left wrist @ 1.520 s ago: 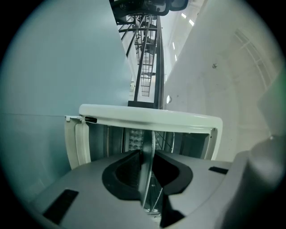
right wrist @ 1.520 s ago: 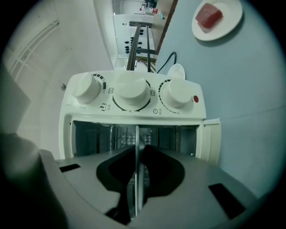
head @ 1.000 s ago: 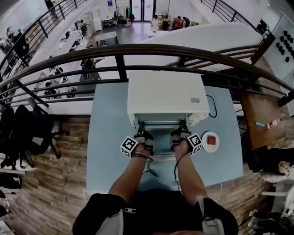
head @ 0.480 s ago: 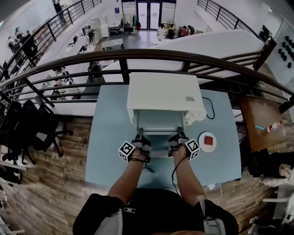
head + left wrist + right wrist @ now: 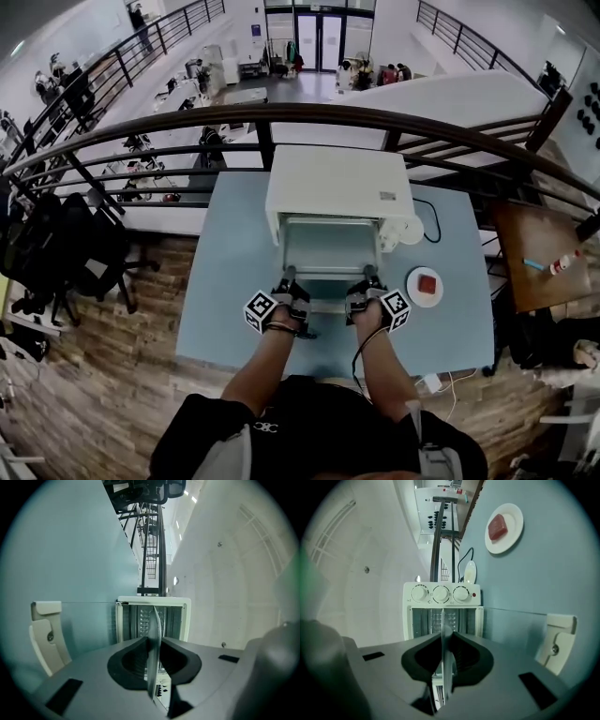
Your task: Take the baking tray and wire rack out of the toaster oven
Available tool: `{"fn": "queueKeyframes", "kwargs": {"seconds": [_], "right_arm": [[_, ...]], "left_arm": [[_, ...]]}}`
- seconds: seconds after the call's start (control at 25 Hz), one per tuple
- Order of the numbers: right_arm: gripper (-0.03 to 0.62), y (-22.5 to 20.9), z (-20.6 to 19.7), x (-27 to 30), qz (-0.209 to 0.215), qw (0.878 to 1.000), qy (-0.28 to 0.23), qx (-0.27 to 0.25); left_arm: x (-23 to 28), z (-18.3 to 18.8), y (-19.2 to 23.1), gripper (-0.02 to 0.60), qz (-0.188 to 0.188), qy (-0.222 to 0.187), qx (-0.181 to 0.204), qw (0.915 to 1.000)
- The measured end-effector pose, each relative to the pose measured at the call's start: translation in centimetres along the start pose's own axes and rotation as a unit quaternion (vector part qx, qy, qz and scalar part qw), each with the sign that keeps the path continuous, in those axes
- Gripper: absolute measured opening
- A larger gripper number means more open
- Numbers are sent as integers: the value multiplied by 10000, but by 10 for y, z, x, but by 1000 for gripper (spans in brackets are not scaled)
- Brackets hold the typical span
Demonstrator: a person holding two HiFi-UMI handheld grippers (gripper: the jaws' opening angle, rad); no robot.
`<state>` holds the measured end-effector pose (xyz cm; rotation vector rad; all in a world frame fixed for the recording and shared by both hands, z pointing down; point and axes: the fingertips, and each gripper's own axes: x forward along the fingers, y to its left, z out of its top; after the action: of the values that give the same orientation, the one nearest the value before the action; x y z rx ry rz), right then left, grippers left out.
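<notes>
With the left gripper (image 5: 289, 279) and right gripper (image 5: 367, 279) each clamped narrowly on the near edge of the baking tray (image 5: 154, 623), the tray has slid down-frame from the toaster oven (image 5: 337, 187) at frame centre (wire rack not discernible), so its extraction is judged well advanced.

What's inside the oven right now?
The tray sticks out of the open oven, left gripper and right gripper clamped on its near edge. Gripper views show a ribbed back wall. From above, the oven's top covers the cavity; no rack discernible.
</notes>
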<state>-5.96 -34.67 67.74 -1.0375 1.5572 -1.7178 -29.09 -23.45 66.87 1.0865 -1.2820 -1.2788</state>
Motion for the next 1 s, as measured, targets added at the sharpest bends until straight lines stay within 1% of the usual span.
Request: {"fn": "queueKeyframes", "kwargs": {"seconds": [0.2, 0.4, 0.68, 1.0], "right_arm": [[51, -6, -4, -20, -15, 10000, 41, 13], [51, 1, -12, -39, 81, 9998, 162, -63], [51, 9, -14, -69, 209, 9993, 271, -149], [51, 21, -1, -102, 435, 9985, 230, -248]], "left_arm": [[-23, -5, 5, 63, 51, -47, 7, 10000], [-48, -9, 1, 63, -12, -128, -33, 9999], [-80, -22, -6, 63, -124, -142, 12, 9998], [-103, -48, -18, 63, -256, -21, 155, 9995]]}}
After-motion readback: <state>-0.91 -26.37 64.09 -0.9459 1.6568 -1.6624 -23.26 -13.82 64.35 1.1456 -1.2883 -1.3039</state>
